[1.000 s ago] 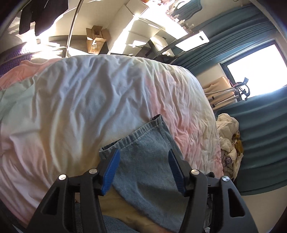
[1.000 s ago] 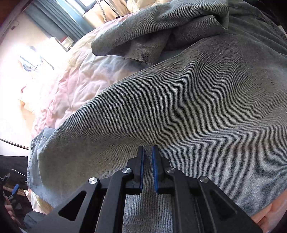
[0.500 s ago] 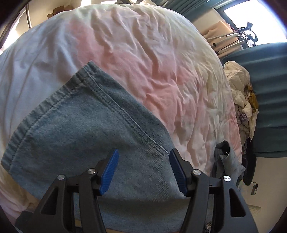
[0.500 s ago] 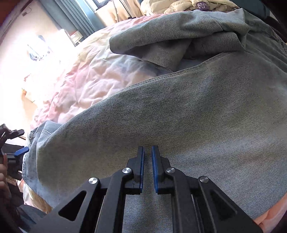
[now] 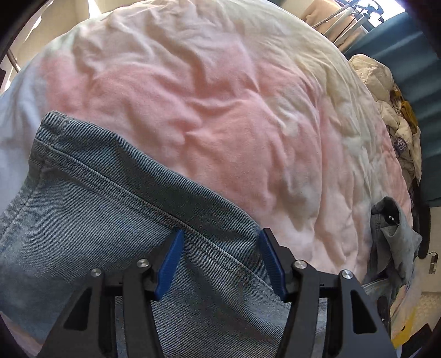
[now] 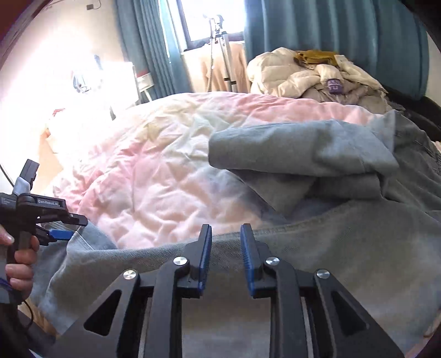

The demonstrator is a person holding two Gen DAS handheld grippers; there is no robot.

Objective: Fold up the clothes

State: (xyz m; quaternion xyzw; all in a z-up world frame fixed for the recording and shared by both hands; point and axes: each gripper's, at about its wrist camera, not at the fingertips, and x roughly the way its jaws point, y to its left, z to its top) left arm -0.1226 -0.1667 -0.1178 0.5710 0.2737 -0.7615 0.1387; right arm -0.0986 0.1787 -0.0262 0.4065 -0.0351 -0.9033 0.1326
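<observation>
Jeans (image 6: 317, 247) lie on the quilt (image 5: 220, 115), one leg stretched flat, the other bunched beyond it; no clean fold yet, so I judge most of the work remains. My left tool (image 5: 220, 264) straddles the seam near the stretched leg's hem, jaws closing, not yet pinching. My right tool (image 6: 226, 250), above the same leg, is opening, empty.

A rumpled quilt (image 6: 154, 176) in pink, white and pale yellow covers the bed ahead of the tool. Beyond it, far from the tool, a heap of cream bedding (image 6: 308, 77) lies against teal curtains (image 6: 330, 30), beside a bright window (image 6: 212, 16)
</observation>
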